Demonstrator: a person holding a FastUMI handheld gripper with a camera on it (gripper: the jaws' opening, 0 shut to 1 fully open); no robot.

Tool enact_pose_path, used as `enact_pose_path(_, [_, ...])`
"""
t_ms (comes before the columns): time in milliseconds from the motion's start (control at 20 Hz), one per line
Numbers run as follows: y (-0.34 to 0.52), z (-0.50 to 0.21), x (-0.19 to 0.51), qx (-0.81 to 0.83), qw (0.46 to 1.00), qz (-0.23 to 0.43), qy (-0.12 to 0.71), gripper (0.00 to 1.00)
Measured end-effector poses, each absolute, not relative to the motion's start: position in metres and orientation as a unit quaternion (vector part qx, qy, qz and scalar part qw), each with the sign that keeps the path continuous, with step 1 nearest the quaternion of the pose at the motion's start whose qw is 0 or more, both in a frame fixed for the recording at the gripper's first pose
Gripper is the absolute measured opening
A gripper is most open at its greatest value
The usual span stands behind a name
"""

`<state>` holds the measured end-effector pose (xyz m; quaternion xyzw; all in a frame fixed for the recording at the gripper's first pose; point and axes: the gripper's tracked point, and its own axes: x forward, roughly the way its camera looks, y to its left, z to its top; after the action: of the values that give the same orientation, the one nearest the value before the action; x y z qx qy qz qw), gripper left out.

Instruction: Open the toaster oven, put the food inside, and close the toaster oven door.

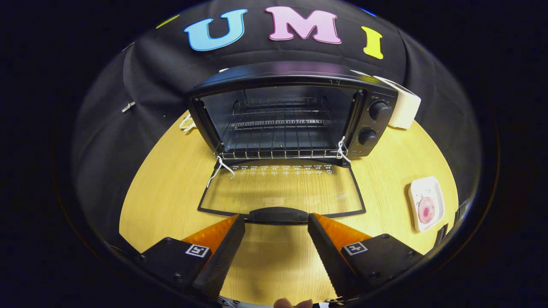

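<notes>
The oven (291, 113) sits at the far middle of the bench (171, 179), its long axis running left to right and its mouth facing the gripper (276, 222). Its door (282, 190) is fully down, lying flat on the bench and pointing toward the near side, the glass showing the wood beneath. A row of pale marks runs along the hinge end of the glass, too small to read. The door handle (278, 214) is at the near edge, just ahead of the fingertips and between them. The jaws stand apart, with nothing clamped; bare bench shows in the gap.

Inside the oven a wire rack (278, 147) spans the opening, its front bar at the mouth. White cords (220, 167) hang at both lower corners of the opening, where the door meets the body. Two knobs (379, 110) sit one above the other on the right panel, with a small red light below them; the print around them cannot be read.

The food (426, 209), a round pink piece, lies on a white square plate (424, 185) on the right side of the bench, well apart from the oven and to the right of the door. A white box (404, 107) stands just behind the oven's right end. Each finger carries a square black-and-white marker.
</notes>
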<state>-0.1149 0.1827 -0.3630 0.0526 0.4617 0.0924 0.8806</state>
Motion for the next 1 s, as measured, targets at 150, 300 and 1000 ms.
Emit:
enact_pose_path(150, [0.165, -0.338, -0.12, 0.067, 0.877, 0.127, 0.458, 0.97])
enact_pose_path(300, [0.124, -0.314, -0.119, 0.069, 0.881, 0.141, 0.447, 0.97])
enact_pose_path(1000, [-0.124, -0.327, -0.111, 0.045, 0.839, 0.118, 0.529, 0.99])
